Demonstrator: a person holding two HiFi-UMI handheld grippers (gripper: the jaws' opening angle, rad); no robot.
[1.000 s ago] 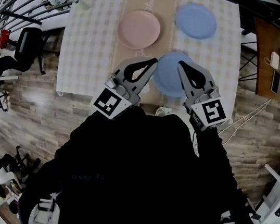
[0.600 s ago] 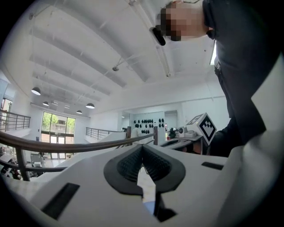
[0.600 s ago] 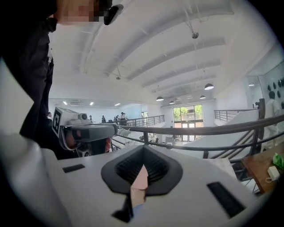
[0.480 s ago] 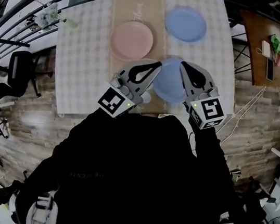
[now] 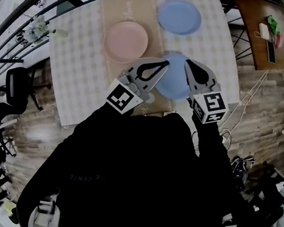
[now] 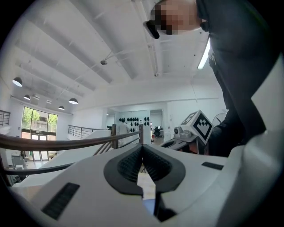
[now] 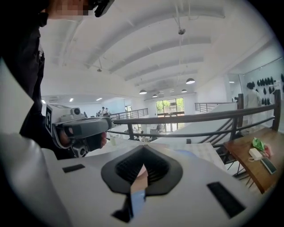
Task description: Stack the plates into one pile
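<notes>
Both your grippers are sinking a little lower over the counter (image 5: 78, 57) than a second ago, and your head is swinging so the checked cloth is sitting more skewed. The left gripper (image 5: 163, 64) and right gripper (image 5: 188, 63) are both clenched on nothing, flanking the near blue plate (image 5: 175, 81) at the counter's front edge. The pink plate (image 5: 126, 41) and far blue plate (image 5: 180, 16) are lying apart behind it. The plates are looking thin, stiff and smooth, so probably light but slippery. You are likely wanting to pinch the raised rim on the side nearest you. Faint script on the beige runner (image 5: 124, 6) is staying too small to read, and the cubes (image 5: 122, 96) are showing only square patterns.
</notes>
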